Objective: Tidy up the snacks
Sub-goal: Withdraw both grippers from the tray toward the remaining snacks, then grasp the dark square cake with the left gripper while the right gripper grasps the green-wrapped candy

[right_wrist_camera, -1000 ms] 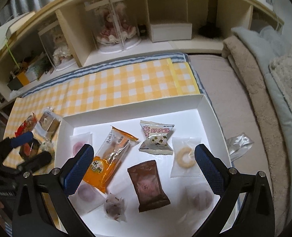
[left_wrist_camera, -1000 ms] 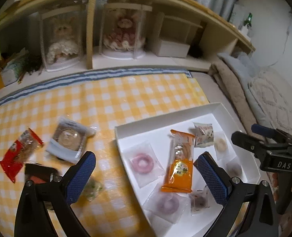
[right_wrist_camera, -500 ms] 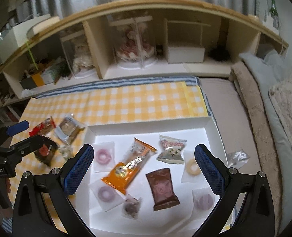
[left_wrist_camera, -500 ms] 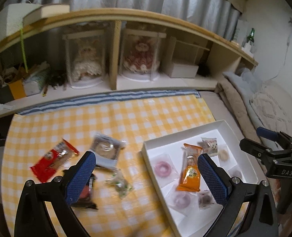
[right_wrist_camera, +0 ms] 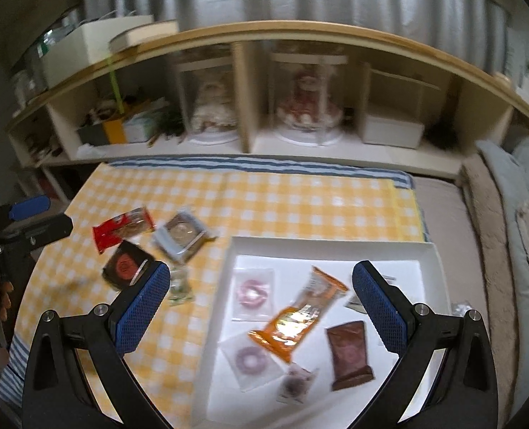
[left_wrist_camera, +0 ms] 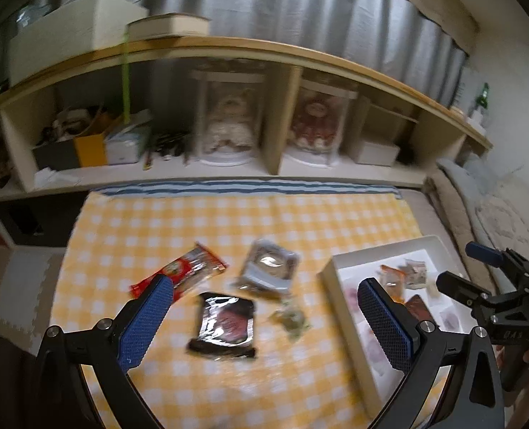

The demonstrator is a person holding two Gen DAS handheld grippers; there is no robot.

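Note:
A white tray (right_wrist_camera: 332, 245) on the yellow checked cloth (right_wrist_camera: 264, 200) holds several snacks: an orange packet (right_wrist_camera: 298, 316), a brown packet (right_wrist_camera: 348, 354), two ring sweets in clear bags (right_wrist_camera: 252, 291). Loose on the cloth to the left lie a red packet (left_wrist_camera: 180, 273), a dark packet (left_wrist_camera: 225, 325), a clear-wrapped round cake (left_wrist_camera: 268, 264) and a small green sweet (left_wrist_camera: 291, 318). My left gripper (left_wrist_camera: 264, 321) is open and empty, high above the loose snacks. My right gripper (right_wrist_camera: 261, 307) is open and empty, high above the tray's left edge.
A low wooden shelf (right_wrist_camera: 246, 132) with two dolls in clear cases stands behind the cloth. Blankets and a rug (right_wrist_camera: 507, 232) lie to the right. A small silver wrapper (right_wrist_camera: 461, 309) lies outside the tray's right wall.
Both grippers have risen and pulled back, so more of the shelf and curtain shows. The left gripper has swung left from the tray to over the loose snacks. Both stay open.

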